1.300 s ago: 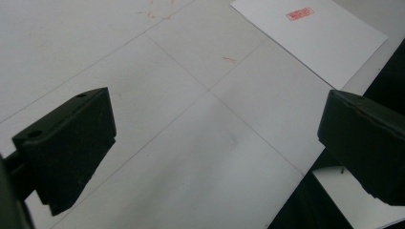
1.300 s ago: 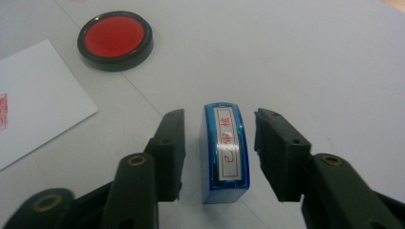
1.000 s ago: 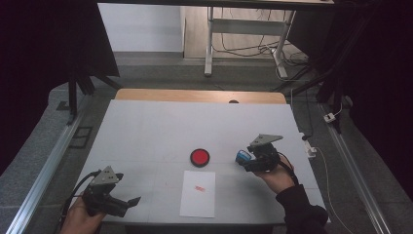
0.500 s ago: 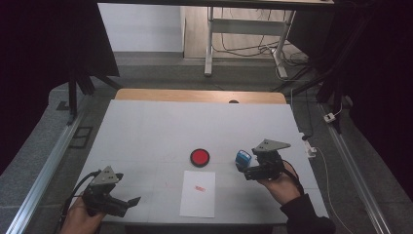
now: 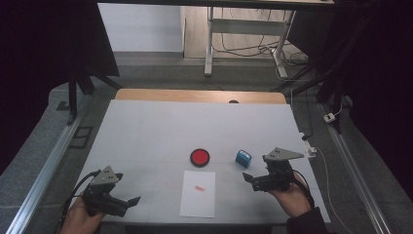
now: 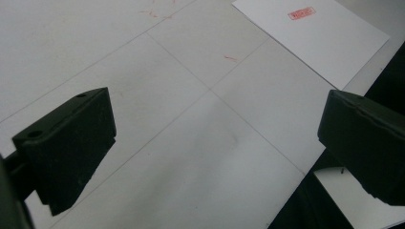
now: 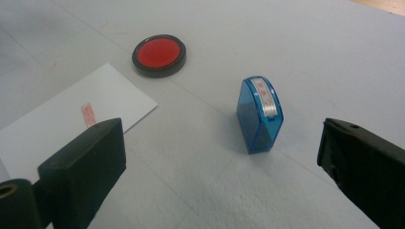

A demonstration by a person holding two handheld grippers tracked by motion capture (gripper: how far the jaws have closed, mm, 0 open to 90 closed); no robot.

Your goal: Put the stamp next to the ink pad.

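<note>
Since a second ago my right gripper (image 5: 251, 179) has let go of the blue stamp (image 5: 243, 158) and drawn back toward me; its jaws have just been opening and now stand wide with nothing between them. I see the stamp upright on the table (image 5: 146, 131), just ahead of that claw, right of the red ink pad (image 5: 199, 157). My left gripper (image 5: 127, 202) gapes empty near the paper (image 5: 198, 193). I can't read the red imprint (image 7: 88, 114).

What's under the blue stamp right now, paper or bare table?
Bare table. The blue stamp stands on the white table, apart from the paper and ink pad. Its underside is hidden.
</note>
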